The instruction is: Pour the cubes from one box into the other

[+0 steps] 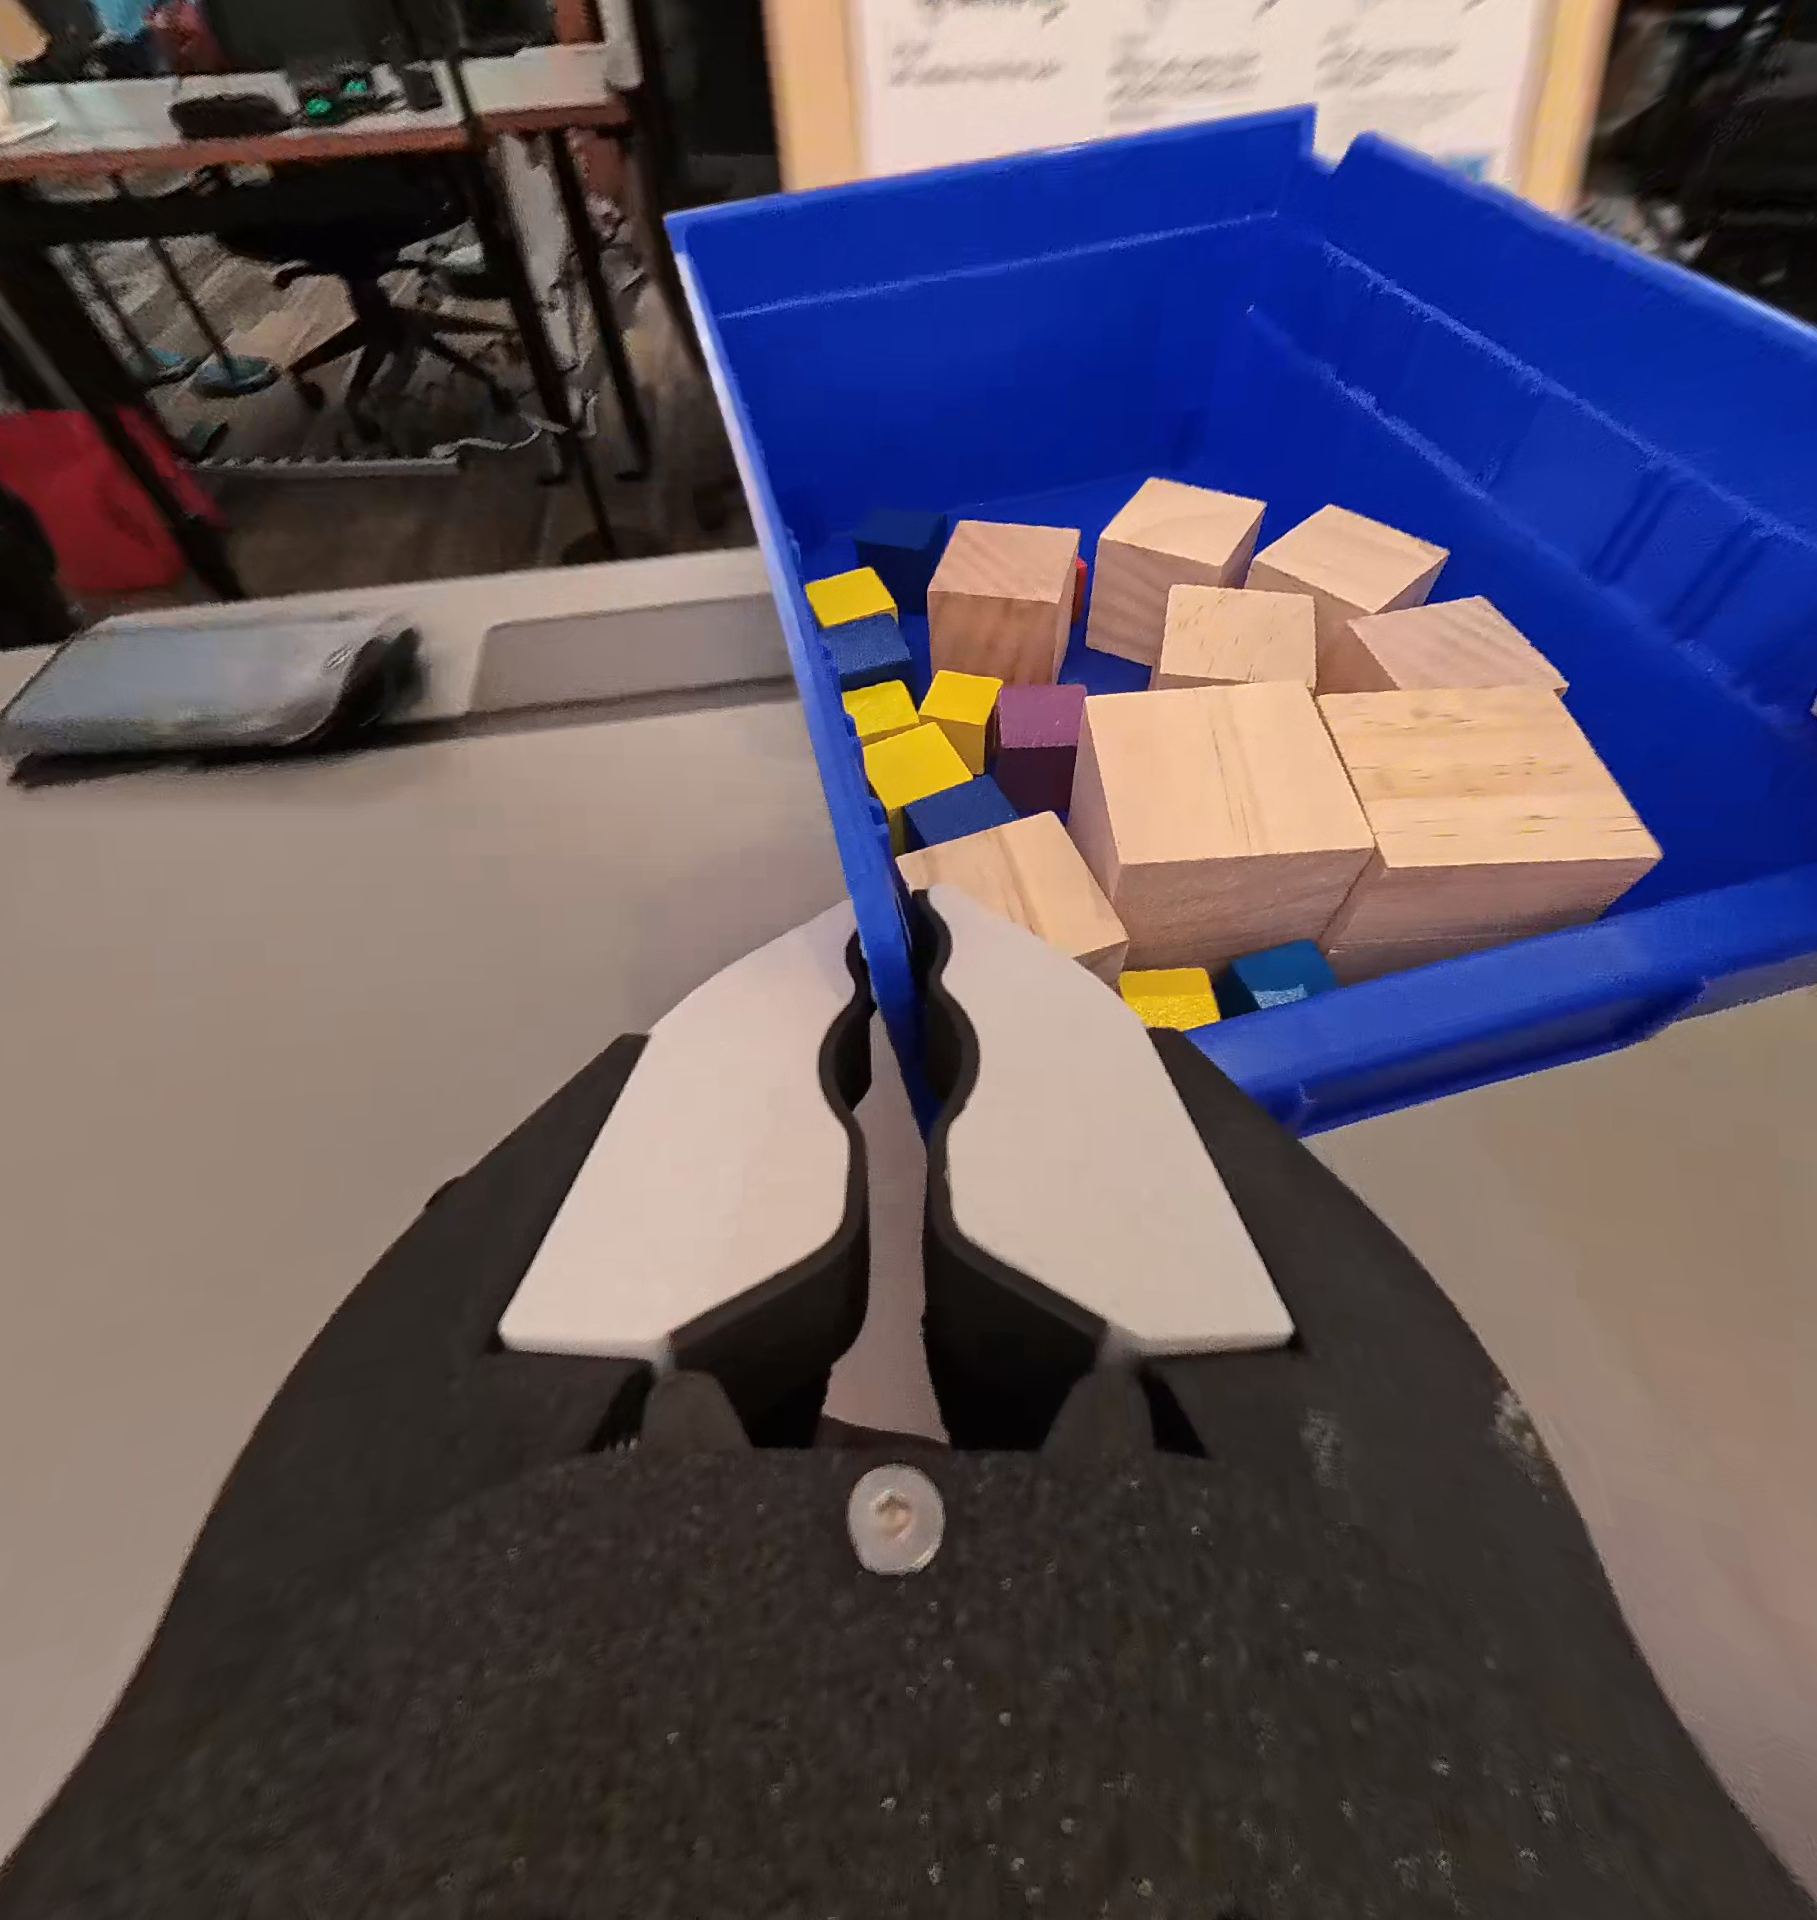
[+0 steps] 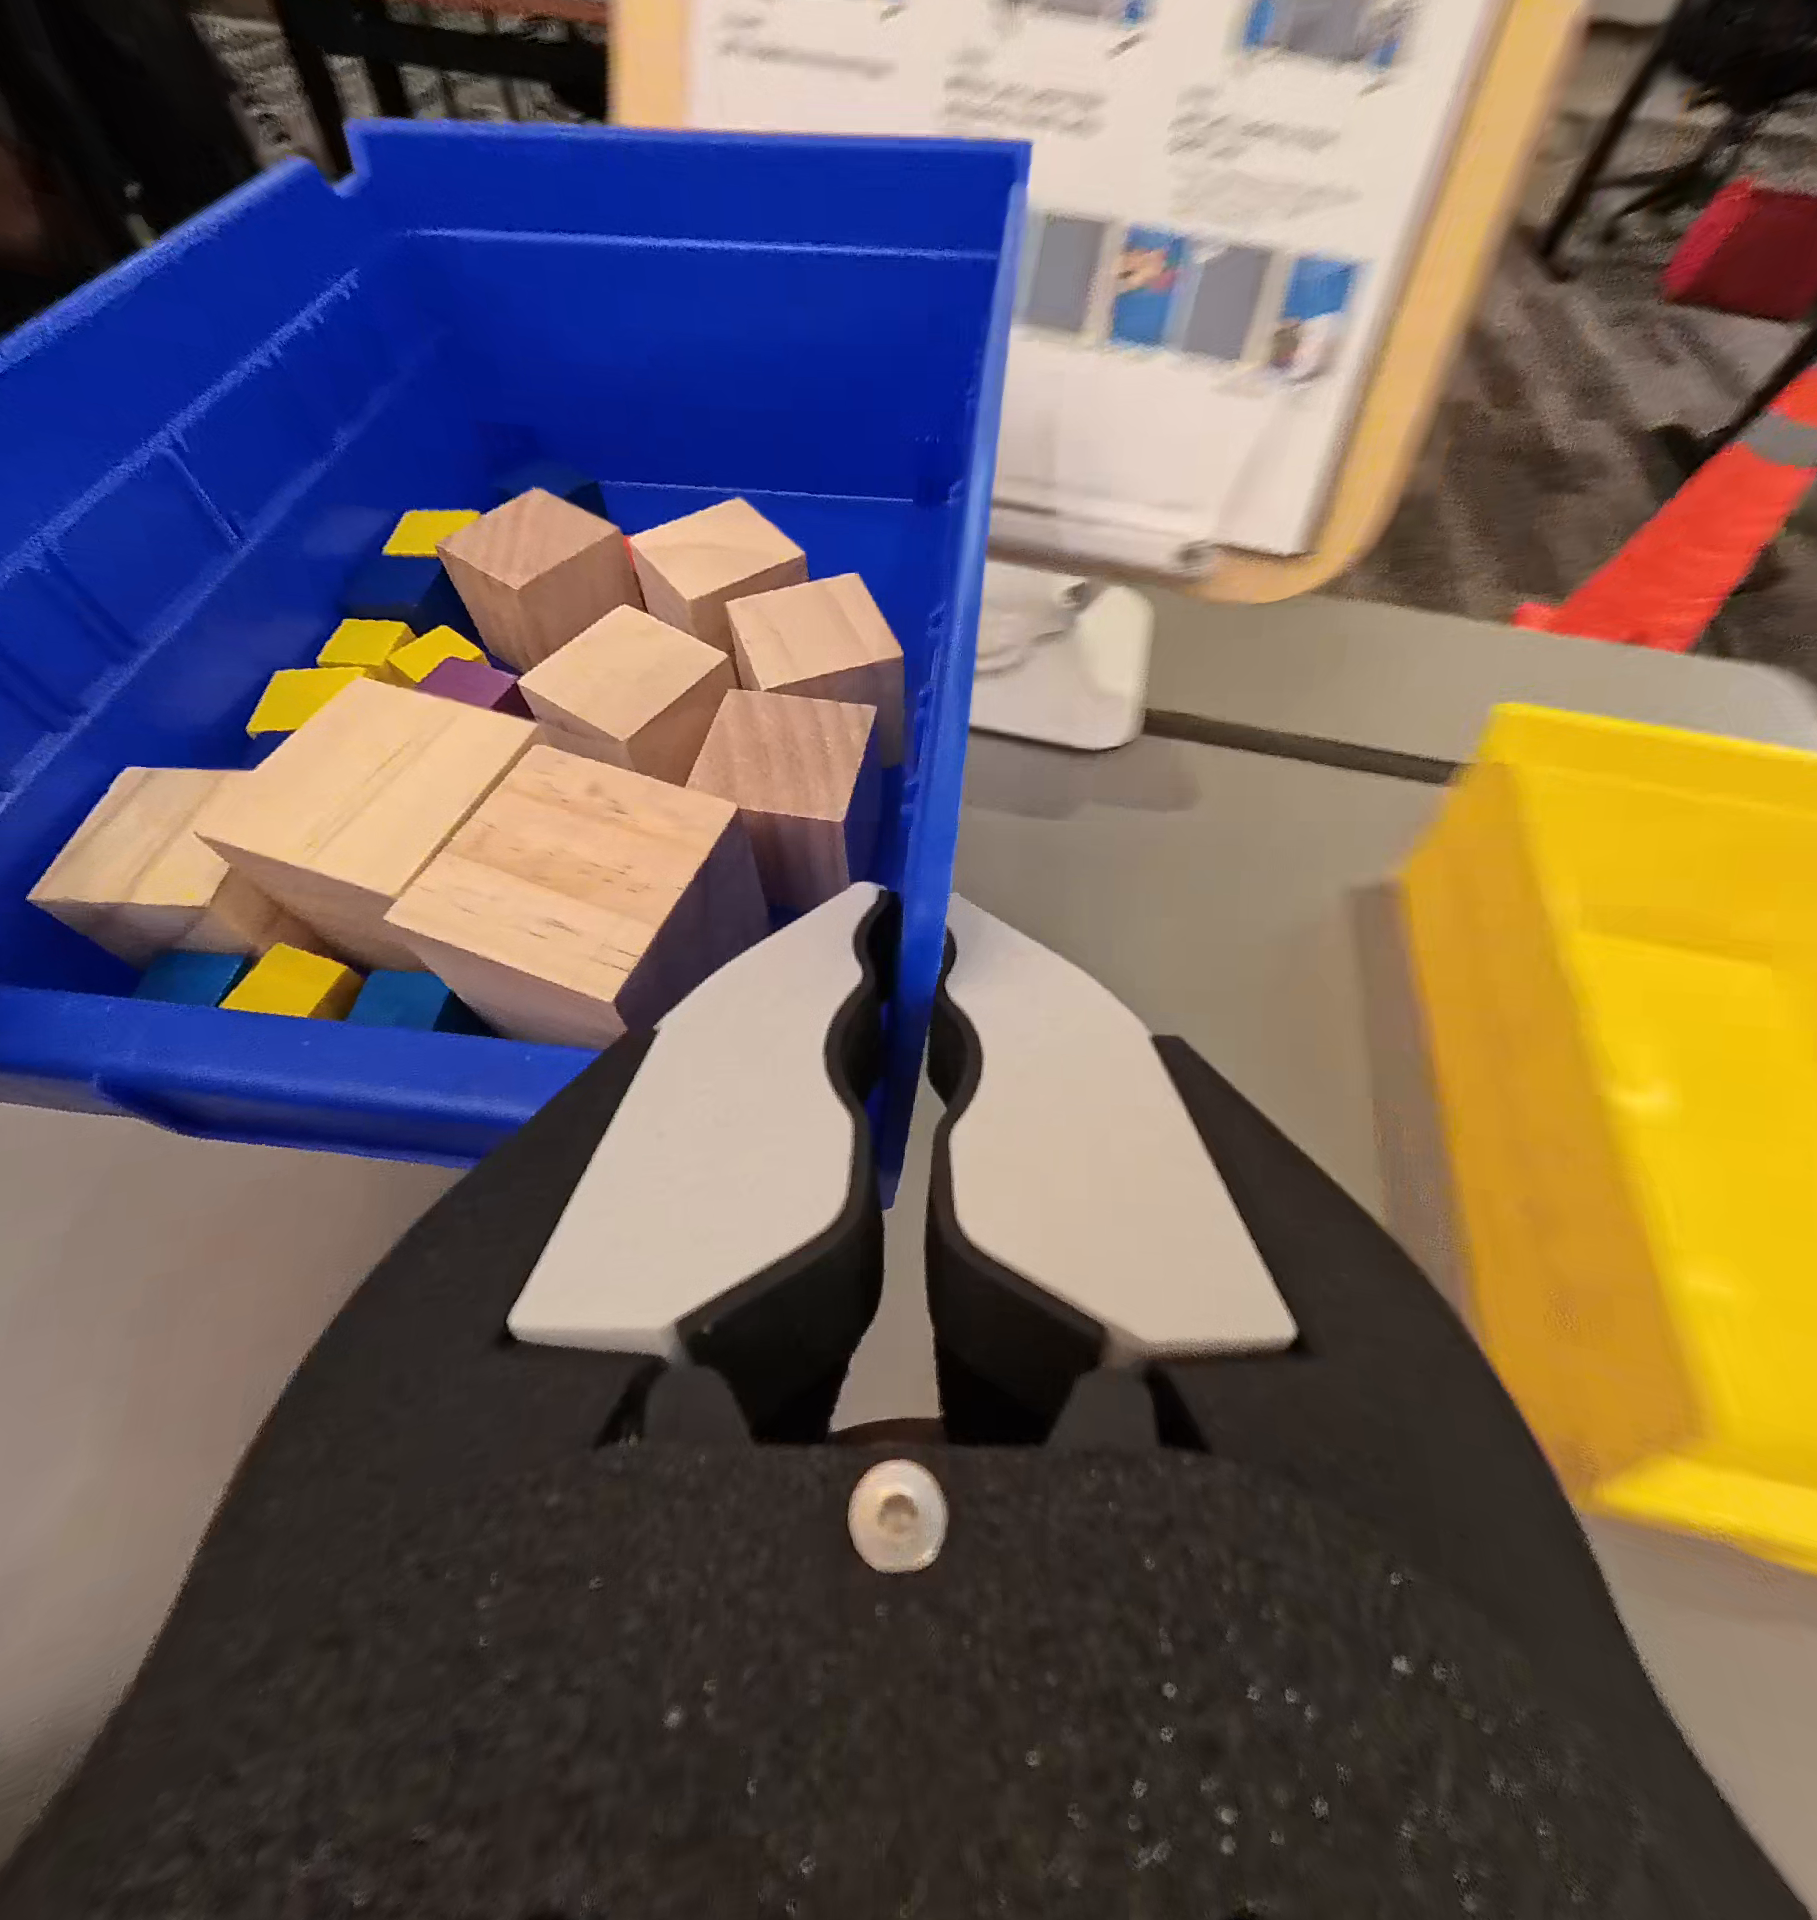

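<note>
A blue box (image 1: 987, 343) holds several plain wooden cubes (image 1: 1216, 800) and small yellow, blue and purple cubes (image 1: 914, 764). My left gripper (image 1: 896, 925) is shut on the box's left side wall, one finger outside and one inside. My right gripper (image 2: 912, 925) is shut on the box's right side wall (image 2: 971, 520) in the same way. The box looks tilted and raised off the grey table. The cubes (image 2: 468, 821) lie heaped toward the near wall. An open yellow box (image 2: 1673, 1091) sits on the table to the right, with nothing seen in the part that shows.
A dark flat pouch (image 1: 208, 681) lies on the table far left. A white poster board on a wooden frame (image 2: 1195, 260) stands behind the boxes on a white base (image 2: 1060, 665). Desks and chairs stand beyond the table (image 1: 312, 987).
</note>
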A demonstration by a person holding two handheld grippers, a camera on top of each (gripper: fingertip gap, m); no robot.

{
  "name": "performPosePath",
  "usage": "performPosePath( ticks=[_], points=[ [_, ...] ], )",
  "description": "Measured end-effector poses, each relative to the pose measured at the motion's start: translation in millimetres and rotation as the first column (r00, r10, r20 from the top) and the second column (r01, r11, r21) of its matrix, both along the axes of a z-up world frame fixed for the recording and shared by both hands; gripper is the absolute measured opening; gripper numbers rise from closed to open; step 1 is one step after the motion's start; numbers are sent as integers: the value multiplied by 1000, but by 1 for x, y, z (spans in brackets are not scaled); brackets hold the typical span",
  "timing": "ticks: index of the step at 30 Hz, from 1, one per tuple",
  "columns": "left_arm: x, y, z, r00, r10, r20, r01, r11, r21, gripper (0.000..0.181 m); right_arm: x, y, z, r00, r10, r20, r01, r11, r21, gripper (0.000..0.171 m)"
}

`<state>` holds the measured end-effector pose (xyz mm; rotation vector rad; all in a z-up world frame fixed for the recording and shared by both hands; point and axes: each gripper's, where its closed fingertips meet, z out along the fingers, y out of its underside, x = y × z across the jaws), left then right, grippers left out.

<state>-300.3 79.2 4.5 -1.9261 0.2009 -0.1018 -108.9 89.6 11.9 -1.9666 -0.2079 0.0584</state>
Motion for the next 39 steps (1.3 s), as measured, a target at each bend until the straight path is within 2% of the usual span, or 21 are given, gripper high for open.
performPosePath(
  ticks=[4, 9, 15, 19, 24, 28, 33, 39],
  points=[
    [95, -8, 29, 994, -105, 33, 104, 994, 29, 4, 94, -28, 34, 994, -103, 33, 102, 994, 26, 2],
    [223, -23, 42, 966, -253, 61, 253, 968, 8, 4, 219, -69, 51, 970, -229, 81, 231, 973, -19, 2],
    [373, -55, 13, 899, -403, 171, 420, 904, -80, 5, 357, -121, 56, 908, -338, 248, 372, 922, -108, 3],
    [436, -78, -15, 866, -446, 228, 483, 863, -147, 6, 415, -140, 42, 876, -373, 306, 443, 873, -204, 2],
    [454, -73, -25, 842, -423, 334, 494, 853, -166, 6, 427, -130, 49, 844, -349, 408, 465, 855, -232, 2],
    [447, -58, -18, 800, -402, 446, 523, 831, -190, 6, 410, -114, 71, 809, -320, 493, 476, 848, -232, 2],
    [435, -41, -17, 747, -351, 564, 532, 825, -191, 6, 383, -84, 100, 725, -261, 637, 493, 843, -215, 2],
    [431, -29, -13, 705, -368, 606, 591, 777, -216, 6, 377, -76, 104, 710, -265, 653, 535, 806, -254, 2]
  ],
)
